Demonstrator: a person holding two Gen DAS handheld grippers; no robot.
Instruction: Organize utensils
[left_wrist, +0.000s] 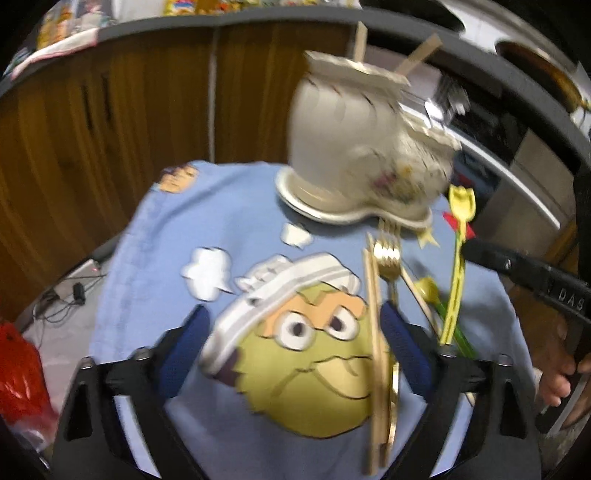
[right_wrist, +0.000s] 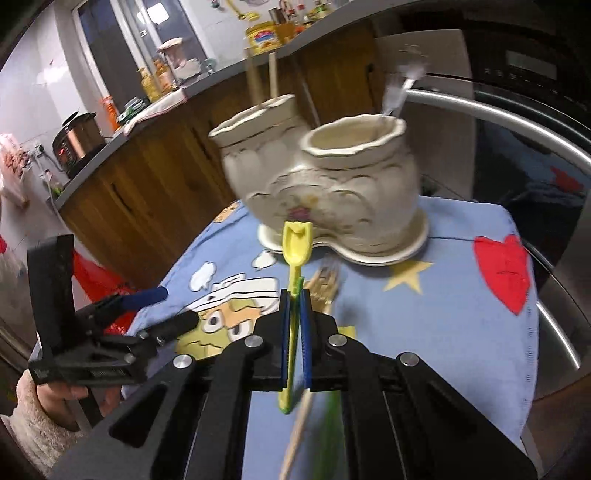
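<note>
Yellow spoon (right_wrist: 294, 254) clamped in right tongs (right_wrist: 294, 295), left tongs (left_wrist: 295, 328) wide, empty.

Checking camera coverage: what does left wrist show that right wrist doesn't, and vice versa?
Left wrist only: the gold fork and wooden chopsticks lying on the cloth in full, the left gripper's open blue fingers either side of them, and a red bag on the floor.

Right wrist only: the right gripper shut on the yellow spoon, the holder's two open mouths, a red heart on the cloth, and a pressure cooker on the counter.

Both: the ceramic double-pot holder, the blue cartoon cloth, the yellow spoon, and wooden cabinets.
</note>
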